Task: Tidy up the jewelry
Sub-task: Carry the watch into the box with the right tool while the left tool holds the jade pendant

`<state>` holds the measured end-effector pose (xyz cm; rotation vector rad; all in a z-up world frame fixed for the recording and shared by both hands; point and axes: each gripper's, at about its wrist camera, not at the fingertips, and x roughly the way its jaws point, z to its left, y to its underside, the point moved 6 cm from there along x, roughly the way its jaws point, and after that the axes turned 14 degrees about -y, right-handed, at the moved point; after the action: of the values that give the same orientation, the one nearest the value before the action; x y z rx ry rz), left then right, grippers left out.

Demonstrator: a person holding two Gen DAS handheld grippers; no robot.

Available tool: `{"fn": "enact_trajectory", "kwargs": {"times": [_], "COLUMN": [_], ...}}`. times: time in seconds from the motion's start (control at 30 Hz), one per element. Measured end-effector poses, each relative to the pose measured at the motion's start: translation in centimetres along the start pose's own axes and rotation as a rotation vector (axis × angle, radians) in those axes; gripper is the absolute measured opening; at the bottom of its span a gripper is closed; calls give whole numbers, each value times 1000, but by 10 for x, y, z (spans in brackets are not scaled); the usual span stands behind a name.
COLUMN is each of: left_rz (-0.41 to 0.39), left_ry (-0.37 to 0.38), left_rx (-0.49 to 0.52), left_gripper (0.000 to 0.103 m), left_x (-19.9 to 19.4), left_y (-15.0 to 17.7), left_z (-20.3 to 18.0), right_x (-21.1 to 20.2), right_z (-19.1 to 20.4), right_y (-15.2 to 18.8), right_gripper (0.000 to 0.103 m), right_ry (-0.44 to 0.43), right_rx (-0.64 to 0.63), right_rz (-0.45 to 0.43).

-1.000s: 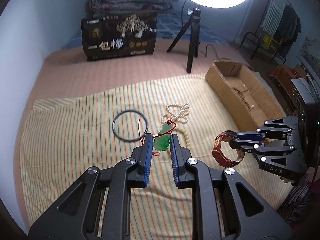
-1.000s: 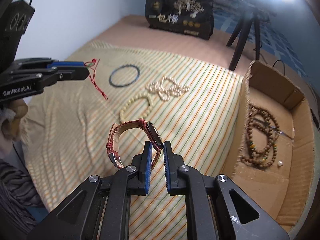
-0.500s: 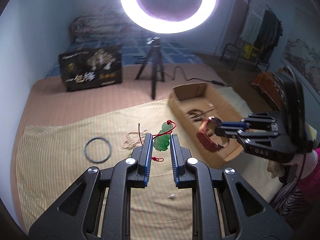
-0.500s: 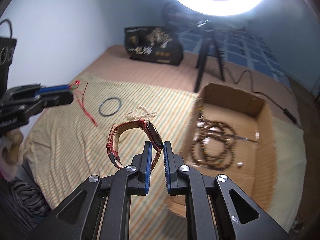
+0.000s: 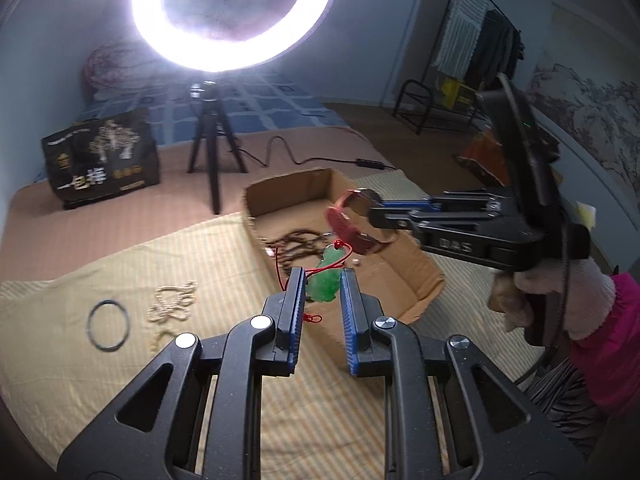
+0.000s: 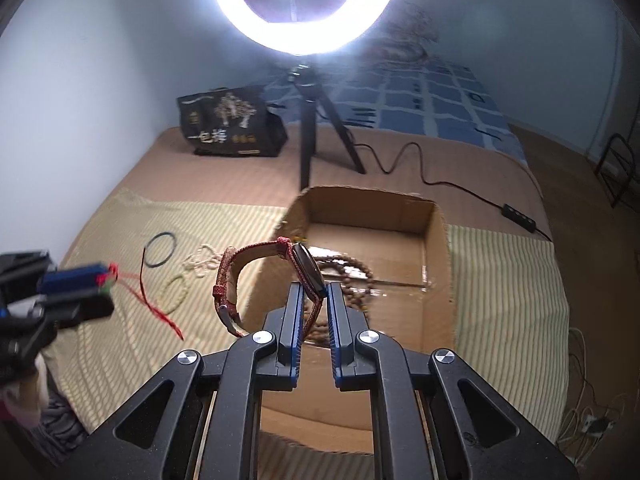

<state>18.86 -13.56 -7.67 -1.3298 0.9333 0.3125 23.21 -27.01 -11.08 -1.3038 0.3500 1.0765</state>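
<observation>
- Green pendant [image 5: 326,286] on a red cord [image 6: 154,306] sits clamped in the jaws of the left gripper [image 5: 320,292], held in the air just above the near edge of the box [image 5: 420,276].
- Red-strapped watch [image 6: 280,276] is pinched at its dark face by the narrow jaws of the right gripper [image 6: 312,300]; its strap loops out toward 9 o'clock, hanging over the box's left wall.
- In the left wrist view the right gripper comes in from 3 o'clock, carrying the watch above the box; a gloved hand [image 5: 560,292] with a pink sleeve grips its handle.
- 1 string of brown beads [image 6: 352,276] lies inside the box.
- On the striped cloth [image 5: 100,380], at 9 o'clock from the box, lie a dark bangle [image 5: 109,324] and, just beside it, a pale bead necklace [image 5: 172,304].
- Beyond the box, at 12 o'clock, a ring light [image 6: 304,8] stands on a tripod, with a black bag [image 6: 232,126] to its left.
</observation>
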Motion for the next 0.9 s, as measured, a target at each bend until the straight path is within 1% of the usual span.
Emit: {"fn": "enact_trajectory", "kwargs": {"times": [0.2, 0.47, 0.77, 0.87, 0.9], "left_rz": [38, 104, 144, 144, 150], "left_ry": [32, 58, 73, 60, 55], "left_rx": [15, 22, 45, 58, 61], "left_gripper": [16, 16, 16, 16, 16], "left_x": [25, 58, 71, 74, 74], "left_y": [5, 16, 27, 27, 28], "left_z": [-21, -36, -47, -48, -47], "right_x": [10, 30, 39, 40, 41], "right_z": [-19, -46, -58, -59, -60], "right_y": [3, 14, 23, 24, 24], "right_gripper": [10, 10, 10, 12, 15], "right_ry": [16, 35, 64, 75, 77], "right_rx": [43, 113, 138, 133, 132], "right_rz": [22, 70, 99, 101, 103]}}
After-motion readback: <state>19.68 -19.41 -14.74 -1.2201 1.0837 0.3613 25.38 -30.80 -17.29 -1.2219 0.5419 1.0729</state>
